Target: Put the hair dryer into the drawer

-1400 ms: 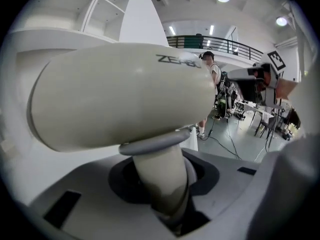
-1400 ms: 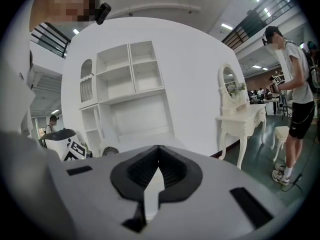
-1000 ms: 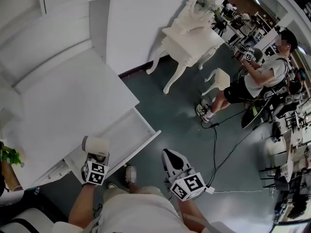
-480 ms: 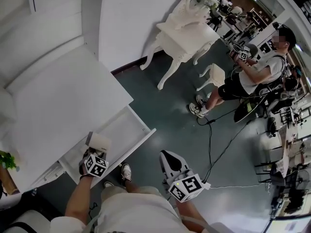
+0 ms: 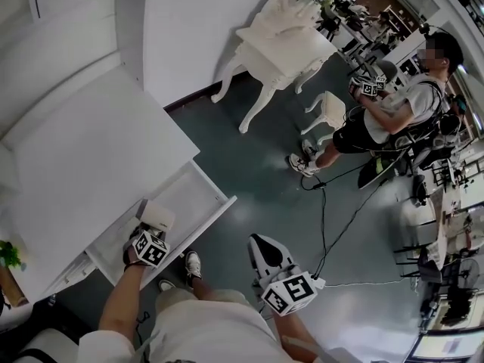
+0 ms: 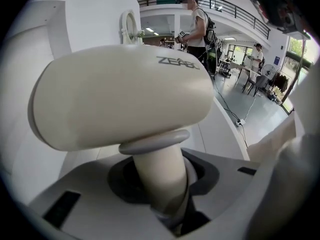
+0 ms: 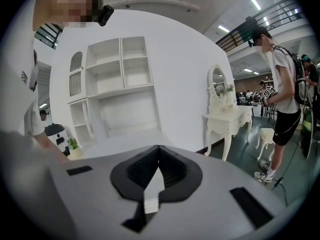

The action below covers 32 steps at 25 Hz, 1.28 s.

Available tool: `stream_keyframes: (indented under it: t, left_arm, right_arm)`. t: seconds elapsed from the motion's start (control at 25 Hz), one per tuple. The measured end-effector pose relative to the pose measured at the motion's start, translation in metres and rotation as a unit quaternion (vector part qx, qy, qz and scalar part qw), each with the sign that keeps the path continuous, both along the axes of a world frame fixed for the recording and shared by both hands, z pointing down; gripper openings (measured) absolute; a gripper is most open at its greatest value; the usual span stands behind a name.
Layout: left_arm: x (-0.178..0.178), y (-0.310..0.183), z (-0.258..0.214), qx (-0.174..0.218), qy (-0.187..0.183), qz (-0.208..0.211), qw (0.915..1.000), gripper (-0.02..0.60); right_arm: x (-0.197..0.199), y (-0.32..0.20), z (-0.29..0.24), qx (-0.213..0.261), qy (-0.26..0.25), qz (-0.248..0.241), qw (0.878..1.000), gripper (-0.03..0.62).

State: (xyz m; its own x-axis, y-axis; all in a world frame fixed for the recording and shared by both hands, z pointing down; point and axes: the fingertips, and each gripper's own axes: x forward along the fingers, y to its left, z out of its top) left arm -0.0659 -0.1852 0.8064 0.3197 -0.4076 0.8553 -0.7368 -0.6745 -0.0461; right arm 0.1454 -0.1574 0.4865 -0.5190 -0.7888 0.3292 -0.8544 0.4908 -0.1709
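Observation:
The cream hair dryer [image 5: 157, 218] hangs just over the left end of the open white drawer [image 5: 213, 212], whose inside shows bare. My left gripper [image 5: 150, 231] is shut on its handle and points steeply down. In the left gripper view the dryer's body [image 6: 125, 94] fills the upper frame and the handle [image 6: 161, 176] runs down between the jaws of my left gripper [image 6: 162, 194]. My right gripper [image 5: 262, 242] hovers over the green floor to the right of the drawer, shut and holding nothing. In its own view my right gripper [image 7: 158, 151] shows the black pads meeting.
The drawer belongs to a white desk [image 5: 83, 165] at the left. Further off stand a white dressing table [image 5: 280, 44] and a stool [image 5: 325, 108]. A person [image 5: 386, 116] stands at the right, with cables [image 5: 333, 218] on the floor. A small plant [image 5: 9, 254] sits at far left.
My left gripper has sunk with the hair dryer, closer to the drawer. The right gripper has stayed in place.

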Motion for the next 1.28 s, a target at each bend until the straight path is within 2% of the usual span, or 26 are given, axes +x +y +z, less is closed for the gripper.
stream_keyframes:
  t: [0.44, 1.04, 1.28]
  left_arm:
    - [-0.005, -0.007, 0.027, -0.046, -0.031, 0.011, 0.9984, 0.141]
    - [0.000, -0.007, 0.047, -0.103, -0.047, 0.037, 0.9929, 0.143]
    - [0.000, -0.002, 0.053, -0.119, -0.048, 0.035, 0.9911, 0.143]
  right_arm:
    - [0.005, 0.002, 0.010, -0.014, -0.005, 0.003, 1.000, 0.008]
    - [0.008, 0.003, 0.015, -0.024, -0.008, 0.011, 1.000, 0.008]
    - [0.007, 0.007, 0.018, -0.028, -0.011, 0.010, 1.000, 0.008]
